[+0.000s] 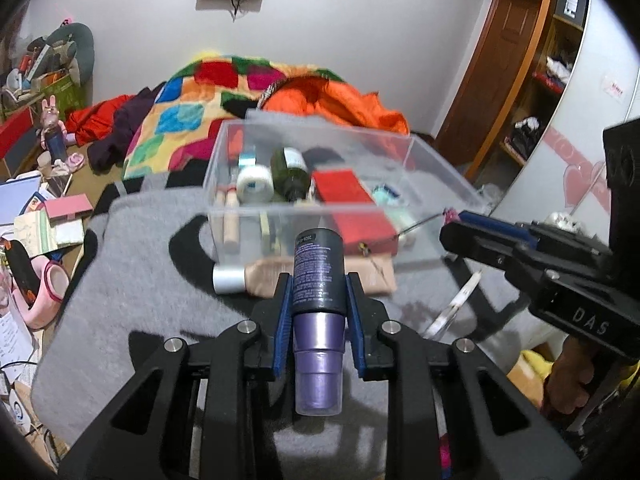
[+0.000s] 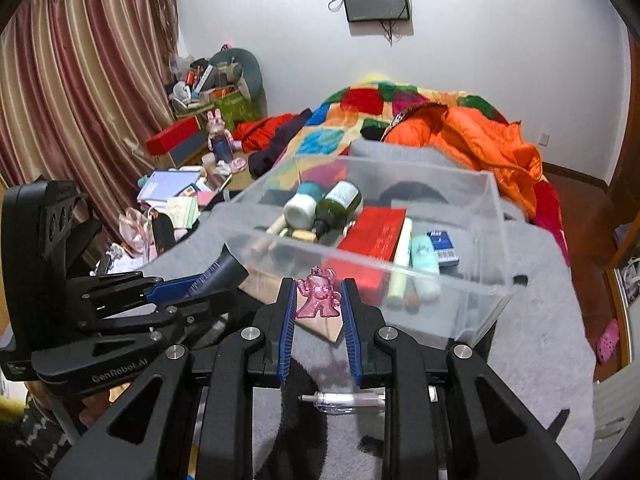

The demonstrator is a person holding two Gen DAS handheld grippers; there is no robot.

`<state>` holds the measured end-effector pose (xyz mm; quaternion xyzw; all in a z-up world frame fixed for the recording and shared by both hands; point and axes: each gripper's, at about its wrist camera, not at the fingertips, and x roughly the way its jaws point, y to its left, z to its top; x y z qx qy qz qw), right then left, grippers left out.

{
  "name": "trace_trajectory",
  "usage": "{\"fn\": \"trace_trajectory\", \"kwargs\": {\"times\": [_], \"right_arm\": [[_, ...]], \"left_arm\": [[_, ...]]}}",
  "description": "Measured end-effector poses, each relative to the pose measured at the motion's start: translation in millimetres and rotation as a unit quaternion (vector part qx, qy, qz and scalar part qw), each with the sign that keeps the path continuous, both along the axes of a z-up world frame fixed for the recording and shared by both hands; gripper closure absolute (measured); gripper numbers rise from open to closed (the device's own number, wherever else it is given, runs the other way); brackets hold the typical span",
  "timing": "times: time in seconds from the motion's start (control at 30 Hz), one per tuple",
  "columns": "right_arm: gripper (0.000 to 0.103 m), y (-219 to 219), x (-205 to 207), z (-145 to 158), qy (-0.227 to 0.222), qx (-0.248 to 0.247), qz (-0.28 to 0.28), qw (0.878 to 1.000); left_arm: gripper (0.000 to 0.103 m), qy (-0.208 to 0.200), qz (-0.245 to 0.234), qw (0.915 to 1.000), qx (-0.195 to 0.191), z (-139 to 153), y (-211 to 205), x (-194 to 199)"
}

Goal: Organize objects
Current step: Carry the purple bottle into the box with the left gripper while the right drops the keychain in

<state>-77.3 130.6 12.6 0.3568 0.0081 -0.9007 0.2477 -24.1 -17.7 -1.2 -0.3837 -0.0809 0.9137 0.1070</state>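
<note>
A clear plastic box (image 1: 280,216) (image 2: 472,284) stands on a grey blanket and holds a red box (image 1: 348,200) (image 2: 374,234), a green bottle (image 1: 290,172) (image 2: 336,204), a white tape roll (image 1: 255,184) and several tubes. My left gripper (image 1: 320,286) is shut on a dark bottle with a purple cap (image 1: 319,276), held just before the box's near wall. My right gripper (image 2: 319,292) is shut on a small pink translucent figure (image 2: 319,294), near the box's front wall. It also shows in the left wrist view (image 1: 454,224).
A beige tube with a silver cap (image 1: 256,278) lies on the blanket in front of the box. A clear pen (image 2: 344,400) lies under my right gripper. A colourful quilt (image 1: 188,112) and an orange jacket (image 2: 480,140) lie behind. Clutter fills the floor at left.
</note>
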Motion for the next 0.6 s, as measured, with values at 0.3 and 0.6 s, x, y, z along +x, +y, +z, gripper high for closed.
{"fn": "trace_trajectory", "kwargs": {"times": [0.3,0.6], "right_arm": [[0.083,13,-5,25,0.034,-0.022,-0.018,0.999],[0.083,20,-15,52,0.077,-0.03,-0.031,0.996]], "left_arm": [[0.078,0.042,0.008,0.9991,0.003,31,2,-8],[0.078,0.075,0.015,0.9971,0.009,55,2,-22]]}}
